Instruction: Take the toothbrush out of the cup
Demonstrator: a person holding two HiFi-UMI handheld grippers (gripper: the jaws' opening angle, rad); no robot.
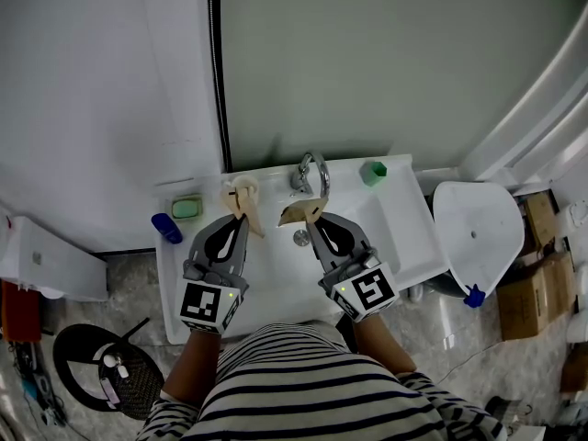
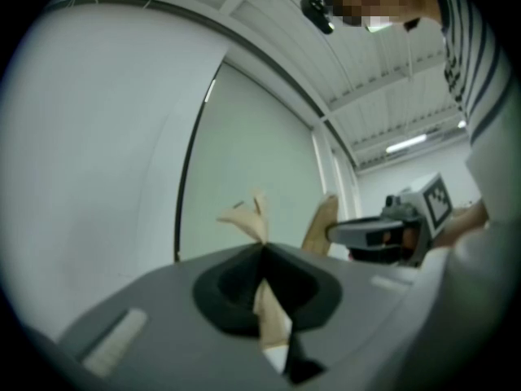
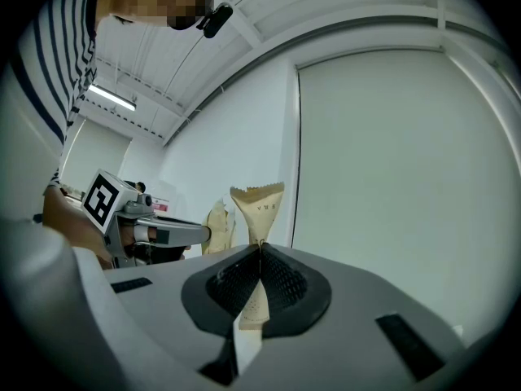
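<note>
— Brown paper in both, is it?

— Yes. The left tongs (image 2: 262, 249) are clamped tight on a crumpled tan strip (image 2: 247, 217). It sticks out past the tips and runs back between the jaws. The right tongs (image 3: 260, 249) are pinched together on a tan packet (image 3: 259, 200) with a zigzag top edge. It has some small print on it that I can't read.

— Where are they holding them?

— Over the white basin (image 1: 276, 278), side by side, both pointing at the wall. The two bits of paper are near each other but apart, just this side of the tap (image 1: 310, 171).

— And the cup?

— The green cup (image 1: 373, 172) stands on the basin's back rim, right of the tap and well apart from both tongs.

— Is the toothbrush in it?

— I can't tell, the cup is too small from here. Whether it's inside the paper, I can't tell either.

— What else is round the basin?

— A green soap (image 1: 186, 208) lies at the back left corner, with a dark blue thing (image 1: 166, 228) just beside it at the left edge. A white toilet (image 1: 478, 232) stands to the right, and there are cardboard boxes (image 1: 533, 274) past it.
</note>
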